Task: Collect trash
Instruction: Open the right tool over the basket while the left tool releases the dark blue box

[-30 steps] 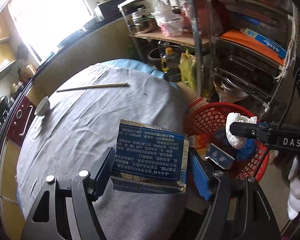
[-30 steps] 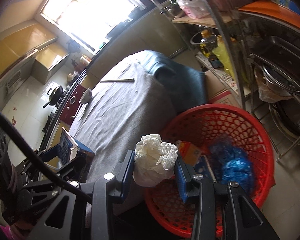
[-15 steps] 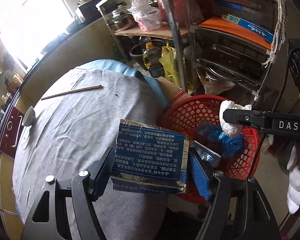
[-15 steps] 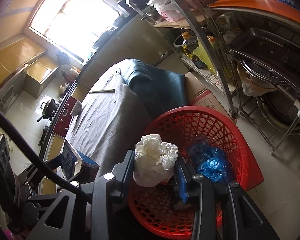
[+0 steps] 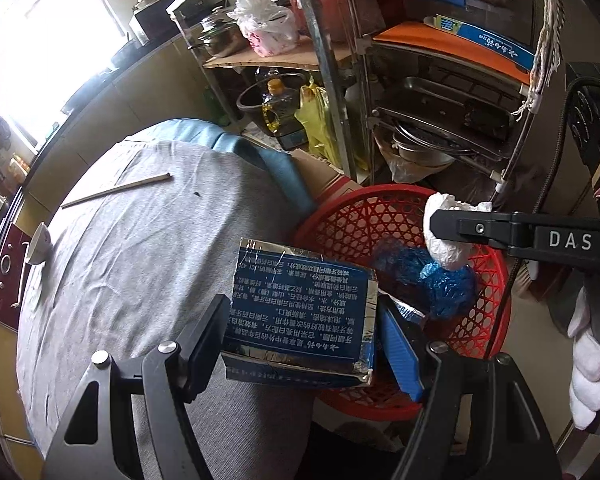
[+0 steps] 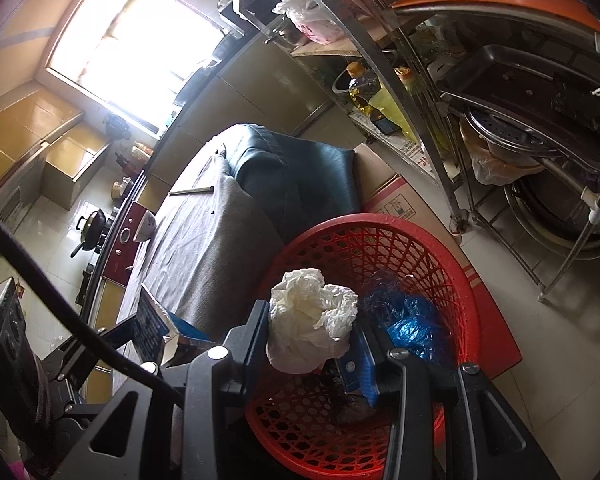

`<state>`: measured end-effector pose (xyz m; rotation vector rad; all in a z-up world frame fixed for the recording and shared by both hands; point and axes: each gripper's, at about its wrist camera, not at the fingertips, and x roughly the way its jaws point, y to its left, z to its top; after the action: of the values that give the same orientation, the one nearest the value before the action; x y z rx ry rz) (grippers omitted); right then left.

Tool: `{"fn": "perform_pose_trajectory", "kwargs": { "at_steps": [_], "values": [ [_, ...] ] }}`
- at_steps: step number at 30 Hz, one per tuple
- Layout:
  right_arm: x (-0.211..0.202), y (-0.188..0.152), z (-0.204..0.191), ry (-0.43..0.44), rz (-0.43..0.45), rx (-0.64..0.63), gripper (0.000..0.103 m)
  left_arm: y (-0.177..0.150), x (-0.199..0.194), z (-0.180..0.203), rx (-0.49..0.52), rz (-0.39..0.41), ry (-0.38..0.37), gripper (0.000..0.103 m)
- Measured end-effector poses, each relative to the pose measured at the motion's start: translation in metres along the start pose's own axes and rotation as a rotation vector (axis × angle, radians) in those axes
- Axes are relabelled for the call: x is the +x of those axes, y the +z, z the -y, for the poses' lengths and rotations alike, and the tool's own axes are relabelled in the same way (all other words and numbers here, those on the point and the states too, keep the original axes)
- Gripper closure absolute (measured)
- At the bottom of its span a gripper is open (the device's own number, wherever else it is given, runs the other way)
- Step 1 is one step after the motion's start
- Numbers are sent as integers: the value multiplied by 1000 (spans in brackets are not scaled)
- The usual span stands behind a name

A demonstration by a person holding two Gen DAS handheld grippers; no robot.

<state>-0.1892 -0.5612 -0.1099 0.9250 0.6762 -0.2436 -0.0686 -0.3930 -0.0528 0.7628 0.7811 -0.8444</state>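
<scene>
Plainly, the grey-clothed surface fills the left of the scene, with a red basket on the floor at its right edge, low and close so trash can be dropped straight in. A blue plastic bag already lies inside it. Left tongs clamp a blue printed carton by its sides, at the surface's near right edge beside the rim (not yet clearly over the basket, I judge). Right tongs pinch a crumpled white tissue, held above the basket's near side, ready for release.
</scene>
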Motion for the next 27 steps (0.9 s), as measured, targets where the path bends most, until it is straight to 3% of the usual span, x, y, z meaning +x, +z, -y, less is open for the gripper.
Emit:
{"fn": "perform_pose_trajectory", "kwargs": {
  "at_steps": [20, 27],
  "values": [
    [17, 7, -1, -32, -37, 38, 52, 3, 6, -7, -16, 20, -76, 28],
    [19, 7, -15, -40, -39, 11, 52, 1, -10, -20, -52, 77, -83, 28]
  ]
}}
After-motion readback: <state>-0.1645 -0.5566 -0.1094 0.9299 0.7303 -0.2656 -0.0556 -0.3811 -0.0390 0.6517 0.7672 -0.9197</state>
